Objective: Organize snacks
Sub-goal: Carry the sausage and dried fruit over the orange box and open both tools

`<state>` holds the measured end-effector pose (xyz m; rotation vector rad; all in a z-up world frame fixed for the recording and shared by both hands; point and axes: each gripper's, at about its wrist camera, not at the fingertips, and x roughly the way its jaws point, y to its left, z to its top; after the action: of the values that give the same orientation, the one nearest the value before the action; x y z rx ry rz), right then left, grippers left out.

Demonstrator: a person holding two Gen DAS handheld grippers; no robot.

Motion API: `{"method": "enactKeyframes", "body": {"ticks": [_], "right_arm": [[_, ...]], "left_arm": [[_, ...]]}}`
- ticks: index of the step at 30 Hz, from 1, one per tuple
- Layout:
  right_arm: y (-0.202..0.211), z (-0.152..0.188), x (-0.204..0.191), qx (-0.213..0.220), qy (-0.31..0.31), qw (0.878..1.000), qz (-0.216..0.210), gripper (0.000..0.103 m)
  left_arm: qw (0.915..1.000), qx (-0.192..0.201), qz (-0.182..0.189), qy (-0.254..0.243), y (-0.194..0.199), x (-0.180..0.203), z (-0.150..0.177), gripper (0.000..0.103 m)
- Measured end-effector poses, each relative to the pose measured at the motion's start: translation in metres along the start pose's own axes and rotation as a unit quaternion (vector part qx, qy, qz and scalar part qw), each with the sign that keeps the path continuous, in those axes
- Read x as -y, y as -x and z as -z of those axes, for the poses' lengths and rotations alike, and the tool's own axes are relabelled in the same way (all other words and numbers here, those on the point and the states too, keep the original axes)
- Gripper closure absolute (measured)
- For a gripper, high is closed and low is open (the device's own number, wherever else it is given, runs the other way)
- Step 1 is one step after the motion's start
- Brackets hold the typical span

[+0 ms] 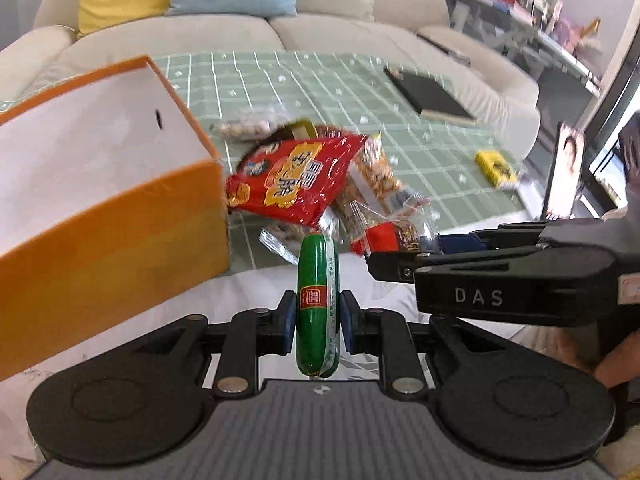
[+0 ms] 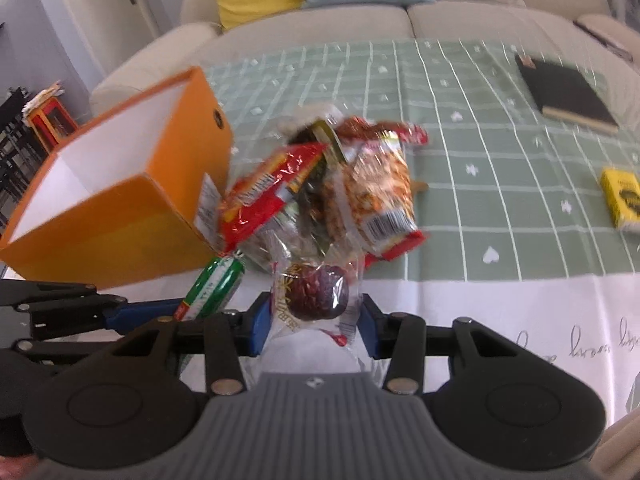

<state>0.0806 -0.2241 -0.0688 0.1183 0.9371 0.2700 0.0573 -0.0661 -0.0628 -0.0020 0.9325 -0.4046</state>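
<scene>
My left gripper [image 1: 318, 322] is shut on a green sausage stick [image 1: 317, 300] that stands upright between its blue pads, lifted off the table. The same green sausage stick [image 2: 214, 288] shows at the left of the right wrist view, in the left gripper's fingers [image 2: 136, 316]. My right gripper [image 2: 316, 322] is shut on a clear packet holding a dark red round snack [image 2: 318, 298]. A pile of snack bags lies beyond both grippers, with a red bag [image 1: 298, 178] on top and a peanut packet [image 2: 378, 196] beside it. An open orange box [image 1: 96, 200] with a white inside stands left of the pile.
A green checked tablecloth [image 2: 500, 168] covers the table. On it lie a black notebook [image 2: 568, 94] at the back right and a yellow pack [image 2: 624, 200] at the right. A beige sofa [image 1: 280, 28] with yellow and blue cushions stands behind. A phone stands upright at right [image 1: 566, 168].
</scene>
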Motion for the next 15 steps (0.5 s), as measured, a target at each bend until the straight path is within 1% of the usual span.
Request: {"method": "enactKeyframes", "body": {"ticks": [2,8,12,15], "right_arm": [[0.01,-0.001,-0.007,0.018,0.017,1.0,0.002,0.06],[0.036,-0.019,-0.022,0.059,0.031,0.998,-0.012,0.06],[0.043,-0.035,-0.039,0.076,0.053,0.995,-0.026,0.06],[0.044,-0.049,-0.053,0.084,0.074,0.993,-0.039,0.06]], "left_arm": [[0.9998,0.014,-0.002,0.011,0.013,-0.004,-0.001,0.078],[0.9973,0.057,-0.011,0.046,0.048,-0.018,-0.01,0.078],[0.993,0.095,-0.02,0.068,0.07,-0.03,-0.017,0.078],[0.9885,0.119,-0.038,0.085,0.085,-0.043,-0.027,0.078]]}}
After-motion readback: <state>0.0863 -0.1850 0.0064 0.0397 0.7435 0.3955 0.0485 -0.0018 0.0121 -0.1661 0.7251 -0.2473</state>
